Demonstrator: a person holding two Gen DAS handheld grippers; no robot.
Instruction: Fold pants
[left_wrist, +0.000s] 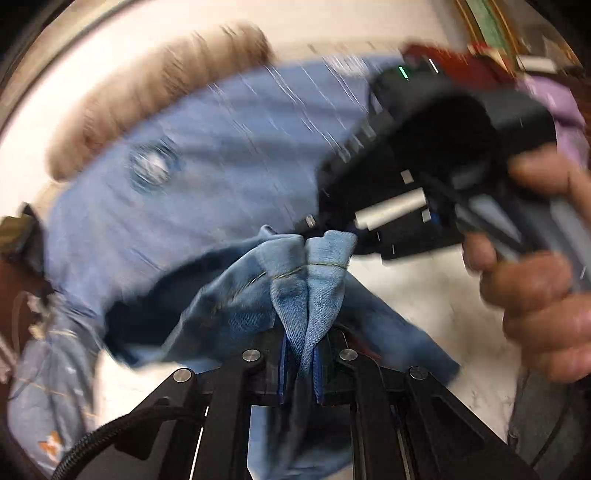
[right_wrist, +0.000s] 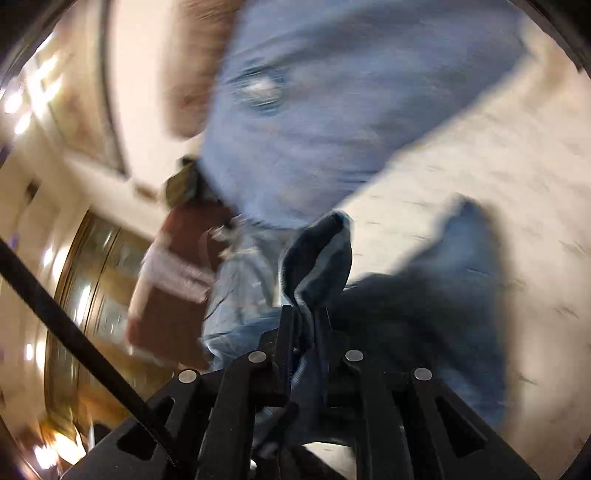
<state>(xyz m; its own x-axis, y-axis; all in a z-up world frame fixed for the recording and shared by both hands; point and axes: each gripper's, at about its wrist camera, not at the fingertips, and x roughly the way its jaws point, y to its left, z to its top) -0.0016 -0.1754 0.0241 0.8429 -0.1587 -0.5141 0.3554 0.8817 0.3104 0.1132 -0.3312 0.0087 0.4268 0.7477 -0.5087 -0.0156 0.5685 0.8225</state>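
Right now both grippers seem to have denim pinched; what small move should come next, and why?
Probably carry the gripped end forward and lay it over the flat leg. The left gripper and right gripper each pinch the jeans, lifted above the white table.

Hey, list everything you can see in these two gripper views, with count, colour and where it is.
jeans: one pair, light blue, spread over the table, a hem pinched in each gripper
table: one, white marbled, under the jeans
brown cloth: one, tan, blurred, beyond the jeans
purple cloth: one, lilac, far right of the left view
maroon item: one, with a pale band, left of the jeans, too blurred to identify
left gripper: black, shut on the hem
right gripper: black, shut on the hem
hand: one, holding the right gripper
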